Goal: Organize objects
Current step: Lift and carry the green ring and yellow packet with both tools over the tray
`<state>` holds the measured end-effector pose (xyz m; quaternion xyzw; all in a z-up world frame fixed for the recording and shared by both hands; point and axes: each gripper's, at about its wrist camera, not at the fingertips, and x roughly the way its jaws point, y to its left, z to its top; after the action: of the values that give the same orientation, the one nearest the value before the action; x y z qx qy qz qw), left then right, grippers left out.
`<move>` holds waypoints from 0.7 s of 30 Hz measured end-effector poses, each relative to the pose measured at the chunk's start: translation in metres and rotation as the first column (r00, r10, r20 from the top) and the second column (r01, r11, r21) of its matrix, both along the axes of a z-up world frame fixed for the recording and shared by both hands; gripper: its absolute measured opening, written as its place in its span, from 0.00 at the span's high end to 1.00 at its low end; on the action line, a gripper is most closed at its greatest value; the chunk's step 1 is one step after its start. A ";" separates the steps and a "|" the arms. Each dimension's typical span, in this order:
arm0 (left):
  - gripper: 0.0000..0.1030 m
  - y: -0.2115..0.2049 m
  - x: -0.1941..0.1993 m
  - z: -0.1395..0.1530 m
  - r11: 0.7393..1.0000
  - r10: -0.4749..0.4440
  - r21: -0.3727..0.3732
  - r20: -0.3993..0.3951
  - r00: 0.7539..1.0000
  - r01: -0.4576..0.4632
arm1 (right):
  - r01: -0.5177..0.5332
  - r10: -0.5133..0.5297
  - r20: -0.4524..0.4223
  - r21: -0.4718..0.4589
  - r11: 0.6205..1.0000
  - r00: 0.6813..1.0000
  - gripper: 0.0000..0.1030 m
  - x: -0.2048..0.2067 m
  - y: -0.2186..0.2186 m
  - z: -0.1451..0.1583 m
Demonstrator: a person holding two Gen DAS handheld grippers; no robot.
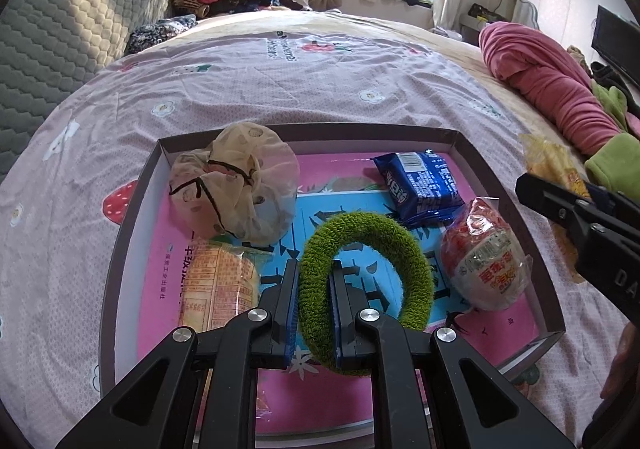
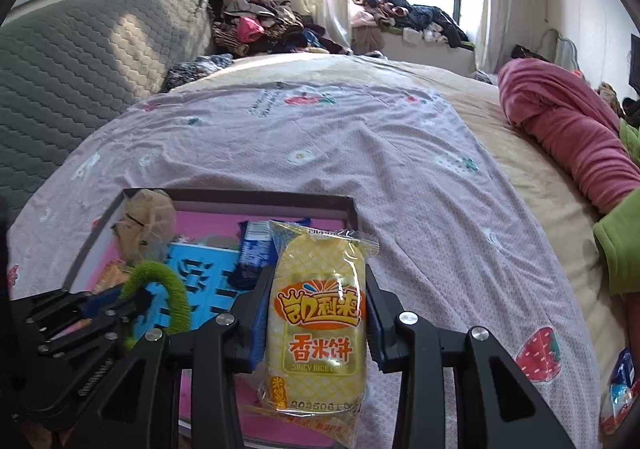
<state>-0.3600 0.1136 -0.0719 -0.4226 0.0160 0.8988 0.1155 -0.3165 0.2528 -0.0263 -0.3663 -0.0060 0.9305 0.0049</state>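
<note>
My left gripper point(image 1: 313, 269) is shut on a green fuzzy scrunchie point(image 1: 404, 245) and holds it over the shallow box point(image 1: 472, 147) on the bed. The box holds a beige scrunchie point(image 1: 236, 181), a blue snack packet point(image 1: 420, 181), a red and white wrapped snack point(image 1: 486, 261) and an orange packet point(image 1: 218, 285). My right gripper point(image 2: 316, 277) is shut on a yellow rice cracker packet point(image 2: 318, 313), held upright beside the box's right wall point(image 2: 354, 209). The right gripper point(image 1: 576, 217) also shows at the right of the left wrist view.
The box lies on a pink bedspread point(image 2: 360, 137) with strawberry prints. A rolled pink blanket point(image 2: 568, 121) and a green cloth point(image 2: 618, 245) lie at the right. A grey quilted headboard point(image 1: 60, 33) stands at the left. More packets point(image 2: 618, 389) lie at the far right.
</note>
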 end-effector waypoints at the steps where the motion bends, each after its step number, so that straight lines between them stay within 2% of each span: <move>1: 0.87 -0.001 0.000 -0.001 1.000 0.003 0.000 0.002 1.000 -0.003 | -0.010 0.010 -0.001 0.008 1.000 1.000 0.61 0.000 -0.004 0.000; 10: 0.87 -0.005 -0.002 -0.007 1.000 0.002 0.005 0.008 1.000 -0.002 | -0.070 0.069 0.014 0.059 0.996 0.998 0.61 -0.003 -0.034 -0.007; 21: 0.87 -0.003 -0.002 -0.012 1.000 -0.006 0.002 0.008 1.000 0.006 | 0.007 -0.008 0.032 0.017 1.000 0.999 0.61 -0.007 -0.006 -0.014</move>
<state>-0.3622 0.1106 -0.0835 -0.4262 0.0160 0.8967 0.1185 -0.3236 0.2467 -0.0404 -0.3811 -0.0127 0.9244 0.0114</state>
